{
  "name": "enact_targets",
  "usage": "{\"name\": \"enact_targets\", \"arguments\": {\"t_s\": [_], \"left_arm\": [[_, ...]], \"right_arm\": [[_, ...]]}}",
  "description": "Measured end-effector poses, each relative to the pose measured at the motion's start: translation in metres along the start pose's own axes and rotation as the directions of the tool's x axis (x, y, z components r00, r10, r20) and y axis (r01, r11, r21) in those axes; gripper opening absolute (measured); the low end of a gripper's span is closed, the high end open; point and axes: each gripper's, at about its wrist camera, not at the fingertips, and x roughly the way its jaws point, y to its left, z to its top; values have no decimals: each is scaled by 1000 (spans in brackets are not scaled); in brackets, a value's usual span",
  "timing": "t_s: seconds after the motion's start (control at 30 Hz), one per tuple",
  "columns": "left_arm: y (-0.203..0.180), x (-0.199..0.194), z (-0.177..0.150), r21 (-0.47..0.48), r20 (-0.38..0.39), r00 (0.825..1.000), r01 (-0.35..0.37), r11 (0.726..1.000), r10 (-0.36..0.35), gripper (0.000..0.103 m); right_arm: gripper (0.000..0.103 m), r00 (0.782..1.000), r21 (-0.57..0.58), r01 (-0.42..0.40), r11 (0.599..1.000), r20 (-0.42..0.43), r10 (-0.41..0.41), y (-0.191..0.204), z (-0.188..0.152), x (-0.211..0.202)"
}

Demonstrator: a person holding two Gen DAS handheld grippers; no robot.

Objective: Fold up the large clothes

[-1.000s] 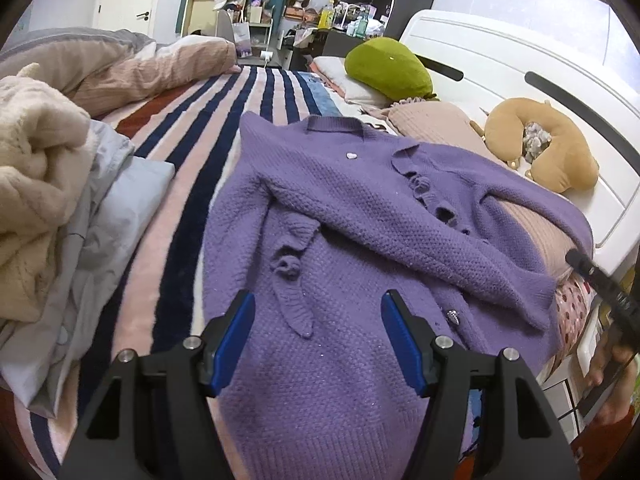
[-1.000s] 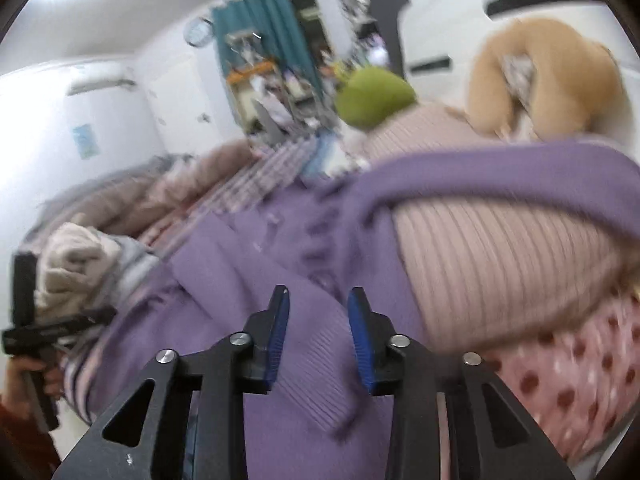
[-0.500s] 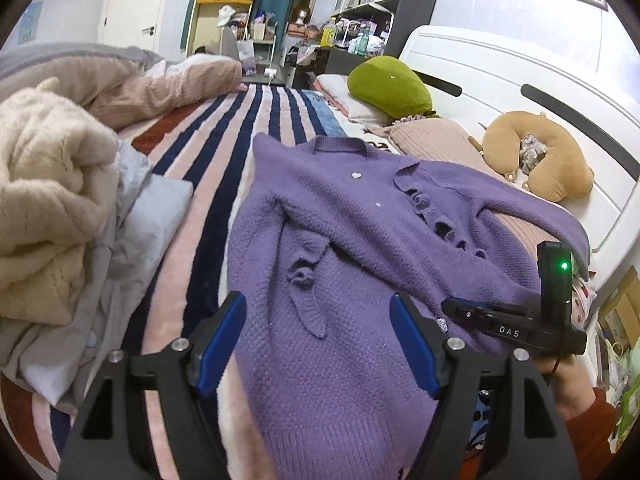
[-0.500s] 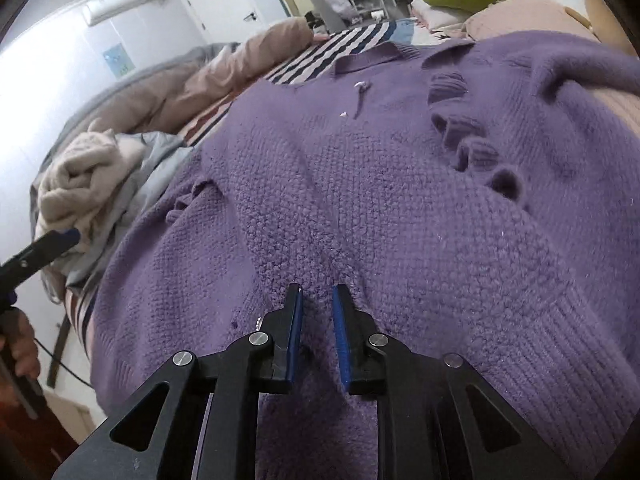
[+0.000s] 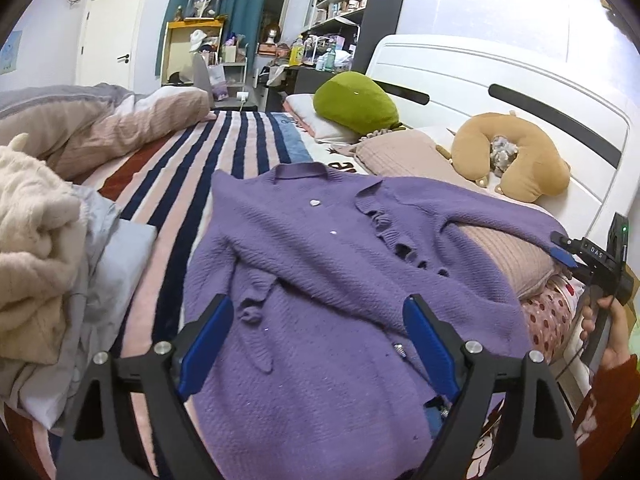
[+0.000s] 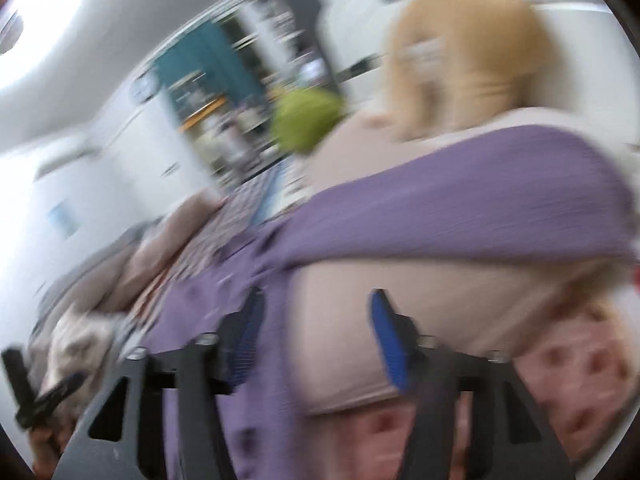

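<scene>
Ahead of the left tool (image 5: 316, 344), with blue pads, lies a purple knit cardigan (image 5: 320, 272) on a navy, pink and rust striped bedspread (image 5: 176, 184). Beyond: green cushion (image 5: 354, 106), tan neck pillow (image 5: 516, 164), teal curtain (image 5: 248, 4).

Chunky knit on the purple cardigan (image 5: 320, 264), a nubbly matt wool-like weave with ribbed collar and small glossy buttons, lying over the striped blanket (image 5: 192, 184) (soft, fleecy-looking cloth). The left gripper (image 5: 316, 344) shows matt black plastic arms, smooth blue pads and shiny metal screws, and the white headboard (image 5: 520, 80) gleams smooth and glossy. The tan neck pillow (image 5: 532, 168) looks plush, the cream throw (image 5: 32, 232) fuzzy and rough.
</scene>
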Motion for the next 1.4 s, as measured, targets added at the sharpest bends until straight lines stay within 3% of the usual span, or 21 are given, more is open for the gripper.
{"name": "enact_targets", "arguments": {"t_s": [0.1,0.23,0.43,0.5,0.67,0.73,0.87,1.03,1.23,1.4], "left_arm": [[-5,6,1,-4,-16,1000,-3,1000,3,84],[-10,11,2,-3,-32,999,-24,1000,24,84],[-10,16,6,-14,-39,998,-47,999,47,84],[-9,17,7,-17,-38,998,-57,998,57,84],[-14,10,8,1,-18,996,-83,997,83,85],[-15,5,9,12,-7,997,-78,997,78,85],[-13,-5,10,18,16,997,-77,997,77,86],[-9,-22,8,17,42,996,-73,997,73,86],[-5,-43,2,6,71,996,-60,998,59,86],[3,-57,0,-4,95,994,-60,998,60,88]], "right_arm": [[60,998,74,67,995,9,-68,-43,7,-1],[60,1000,145,5,989,9,-6,-77,8,8],[62,994,128,-36,991,108,22,-83,26,11],[53,991,132,-48,990,127,31,-86,34,12],[9,994,108,-14,994,106,3,-76,50,24],[7,991,82,-25,996,130,14,-67,55,21],[6,975,7,-92,996,203,89,-26,63,15],[6,958,-143,-209,967,170,232,54,59,15],[6,911,-327,-391,860,-7,411,168,22,36],[6,855,-371,-518,771,-248,455,242,-40,74]]}}
